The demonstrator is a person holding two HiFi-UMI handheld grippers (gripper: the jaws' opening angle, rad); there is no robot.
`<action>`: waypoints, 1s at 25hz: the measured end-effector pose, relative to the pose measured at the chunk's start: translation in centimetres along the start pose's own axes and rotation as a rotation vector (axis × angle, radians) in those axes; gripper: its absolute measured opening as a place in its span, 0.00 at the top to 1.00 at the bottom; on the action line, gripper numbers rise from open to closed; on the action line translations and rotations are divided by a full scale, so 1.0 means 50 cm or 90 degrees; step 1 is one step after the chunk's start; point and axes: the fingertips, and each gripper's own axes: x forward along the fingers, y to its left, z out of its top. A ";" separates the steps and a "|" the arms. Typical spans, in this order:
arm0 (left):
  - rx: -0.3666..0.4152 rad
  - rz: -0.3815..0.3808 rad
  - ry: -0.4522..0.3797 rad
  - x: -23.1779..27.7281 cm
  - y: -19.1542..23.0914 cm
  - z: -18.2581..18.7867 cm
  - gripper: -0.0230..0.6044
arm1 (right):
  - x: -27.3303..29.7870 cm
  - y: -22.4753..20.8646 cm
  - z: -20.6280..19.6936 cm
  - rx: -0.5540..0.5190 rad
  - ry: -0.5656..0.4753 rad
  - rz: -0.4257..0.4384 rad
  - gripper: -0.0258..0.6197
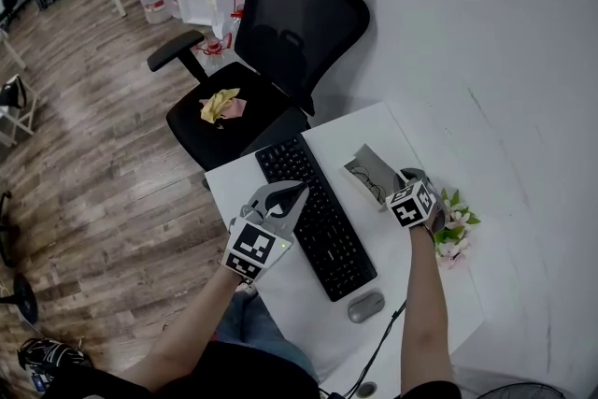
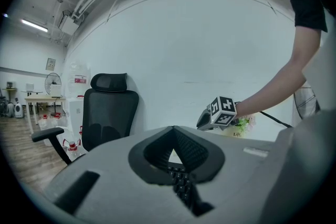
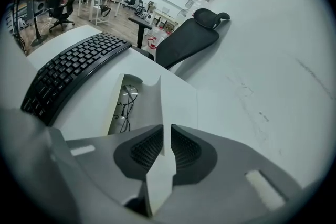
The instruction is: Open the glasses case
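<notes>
The grey glasses case [image 1: 366, 165] lies open on the white table [image 1: 420, 294], right of the keyboard. In the right gripper view its tray [image 3: 137, 107] shows a pair of thin-framed glasses [image 3: 124, 108], and its lid flap [image 3: 177, 102] stands up on edge. That flap runs between the jaws of my right gripper [image 3: 164, 147], which stand slightly apart around it, so I read them as open. In the head view the right gripper [image 1: 400, 180] sits at the case's right end. My left gripper [image 1: 297, 190] hovers over the keyboard's left side, tips together, holding nothing.
A black keyboard [image 1: 318, 215] lies in the middle of the table, with a grey mouse [image 1: 365, 306] near the front. A small flower pot [image 1: 454, 234] stands by the right wrist. A black office chair [image 1: 271, 61] stands beyond the table's far edge.
</notes>
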 end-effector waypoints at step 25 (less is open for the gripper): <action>0.064 -0.050 -0.089 -0.003 -0.080 0.165 0.95 | -0.562 0.019 0.015 0.551 -0.514 -0.251 0.92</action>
